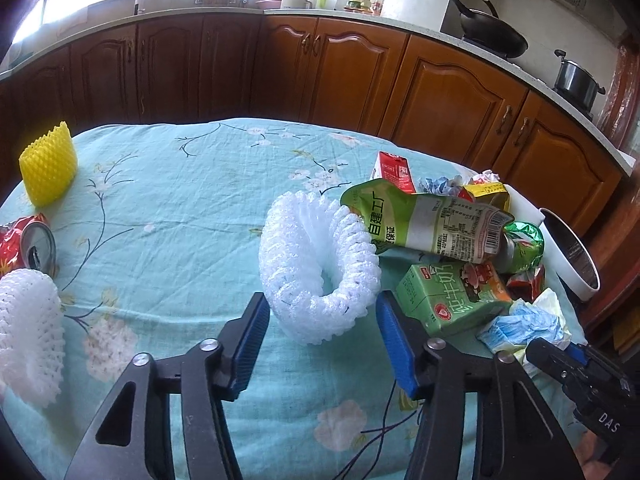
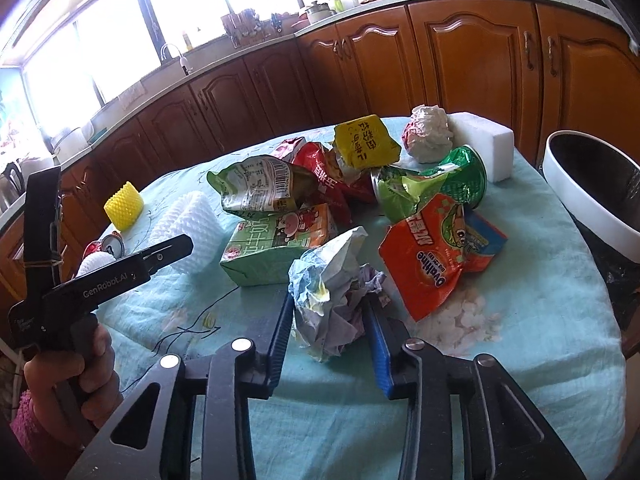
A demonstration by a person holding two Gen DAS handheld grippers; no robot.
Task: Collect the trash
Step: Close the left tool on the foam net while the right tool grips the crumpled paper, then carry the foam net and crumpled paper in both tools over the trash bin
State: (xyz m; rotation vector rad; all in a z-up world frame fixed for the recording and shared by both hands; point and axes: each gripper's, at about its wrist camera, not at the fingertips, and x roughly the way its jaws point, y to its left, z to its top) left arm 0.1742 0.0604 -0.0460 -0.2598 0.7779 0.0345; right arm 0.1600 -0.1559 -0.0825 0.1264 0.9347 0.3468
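In the left wrist view, the left gripper (image 1: 320, 312) sits at lower centre with its 2 blue pads about half spread around the white foam net (image 1: 318, 268); whether they press it is unclear. In the right wrist view, the right gripper (image 2: 330, 316) at lower centre pinches the crumpled paper wad (image 2: 332, 300) on both sides. The white bin (image 2: 588, 188) stands at the right edge.

Daylight floods in through the kitchen windows (image 2: 100, 36), which are blown out to white glare. Both views bend strongly at the edges, with dark corners; the far counter (image 1: 160, 12) looks slightly soft, perhaps hazed.
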